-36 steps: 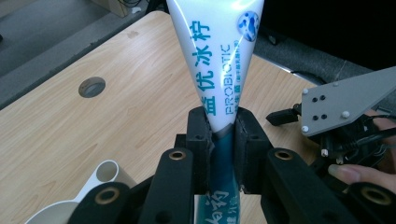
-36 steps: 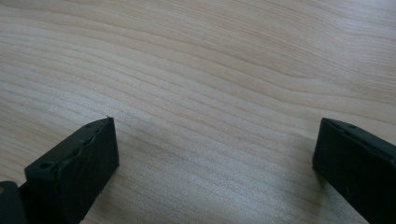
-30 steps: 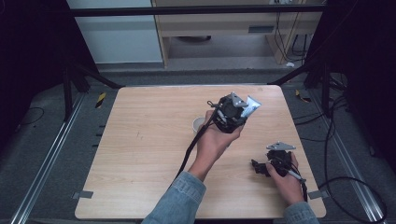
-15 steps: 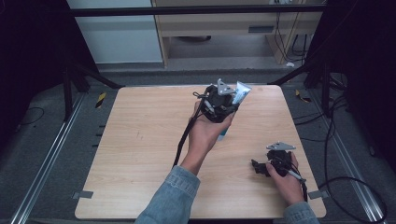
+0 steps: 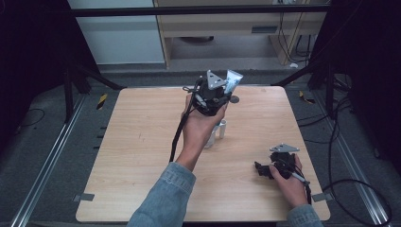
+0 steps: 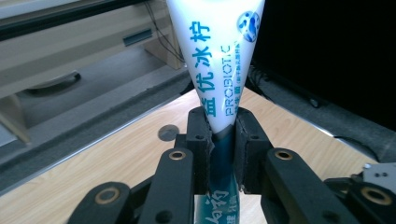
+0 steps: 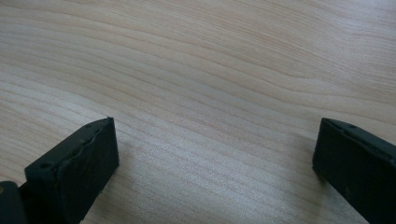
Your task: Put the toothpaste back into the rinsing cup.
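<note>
tube point(image 6: 219, 60): soft, light plastic, held upright above the far middle of the worktop point(image 5: 142, 142).
left gripper point(image 6: 218, 140): my jaws are clamped on its narrow body, crimped flat end up.
grip advice: squeeze gently; i judge it slippery and easily dented.
right gripper point(image 5: 265, 169): my jaws stand apart, resting low on the worktop.

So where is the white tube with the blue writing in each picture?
High view: the tube pokes up at top centre, above the left gripper that clamps it.
Left gripper view: it rises up the middle of the picture, pinched between the two black jaws.
Right gripper view: not in it; there are open jaws over the table.
Shared landmark: the wooden table.
</note>
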Motion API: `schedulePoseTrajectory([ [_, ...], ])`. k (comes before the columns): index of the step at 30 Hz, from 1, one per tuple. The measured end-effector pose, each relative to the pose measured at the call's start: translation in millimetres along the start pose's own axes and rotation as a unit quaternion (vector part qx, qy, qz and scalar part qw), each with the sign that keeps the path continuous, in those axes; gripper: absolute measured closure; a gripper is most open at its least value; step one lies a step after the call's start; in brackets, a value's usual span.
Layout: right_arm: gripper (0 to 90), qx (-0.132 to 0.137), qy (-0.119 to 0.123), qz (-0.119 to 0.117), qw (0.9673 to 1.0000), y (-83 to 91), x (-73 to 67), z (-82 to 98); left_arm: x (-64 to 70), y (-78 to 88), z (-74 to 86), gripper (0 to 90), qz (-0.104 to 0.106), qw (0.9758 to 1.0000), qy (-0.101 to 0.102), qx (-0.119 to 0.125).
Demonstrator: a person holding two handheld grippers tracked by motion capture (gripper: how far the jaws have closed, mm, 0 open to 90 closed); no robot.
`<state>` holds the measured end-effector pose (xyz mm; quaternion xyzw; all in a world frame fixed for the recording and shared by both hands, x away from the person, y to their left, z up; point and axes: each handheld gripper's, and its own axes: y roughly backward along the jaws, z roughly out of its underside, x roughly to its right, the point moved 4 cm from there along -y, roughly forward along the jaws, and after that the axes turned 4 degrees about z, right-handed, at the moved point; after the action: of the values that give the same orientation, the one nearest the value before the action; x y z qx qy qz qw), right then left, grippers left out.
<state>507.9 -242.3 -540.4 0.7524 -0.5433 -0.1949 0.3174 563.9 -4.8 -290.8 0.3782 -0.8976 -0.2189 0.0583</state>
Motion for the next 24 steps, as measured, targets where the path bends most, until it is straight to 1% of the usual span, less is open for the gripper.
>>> schedulePoseTrajectory([
  [2,0.5,0.000,0.001,0.001,1.0000,0.0,0.2,0.1,-2.3,1.1,0.2,77.9,-0.008,1.0000,-0.001,0.001],
  [3,0.5,0.000,0.001,0.001,1.0000,0.0,0.2,0.1,-3.3,1.6,0.4,77.9,-0.008,1.0000,0.003,0.003],
  [5,0.5,0.000,0.001,0.001,1.0000,0.0,0.1,0.1,-4.8,1.7,0.3,77.8,-0.008,0.9999,0.003,0.005],
  [6,0.5,0.000,0.000,0.000,1.0000,0.0,0.0,0.0,-6.4,1.6,0.3,77.9,-0.012,0.9999,0.001,0.007],
  [9,0.5,0.000,0.000,0.000,1.0000,0.0,0.0,0.0,-8.8,1.7,0.9,77.9,-0.015,0.9998,0.003,0.010],
  [11,0.5,0.000,0.001,0.001,1.0000,0.0,0.2,0.1,-11.7,2.0,2.8,77.8,-0.025,0.9996,0.002,0.010],
  [12,0.5,0.000,0.000,0.000,1.0000,0.0,0.0,0.0,-11.7,2.0,2.8,77.9,-0.025,0.9996,0.002,0.010],
  [14,0.6,0.000,0.001,0.001,1.0000,0.0,0.2,0.1,-15.5,2.2,5.1,77.9,-0.026,0.9995,0.007,0.017],
  [16,0.6,0.000,0.001,0.001,1.0000,0.0,0.2,0.1,-17.9,1.7,6.4,77.9,-0.030,0.9993,0.006,0.019],
  [23,0.5,0.000,0.002,0.001,1.0000,0.0,0.2,0.1,-24.5,-2.0,11.2,77.9,-0.035,0.9990,0.007,0.027],
  [24,0.5,0.000,0.002,0.001,1.0000,-0.1,0.3,0.0,-25.4,-2.7,12.2,77.8,-0.035,0.9989,0.011,0.029],
])
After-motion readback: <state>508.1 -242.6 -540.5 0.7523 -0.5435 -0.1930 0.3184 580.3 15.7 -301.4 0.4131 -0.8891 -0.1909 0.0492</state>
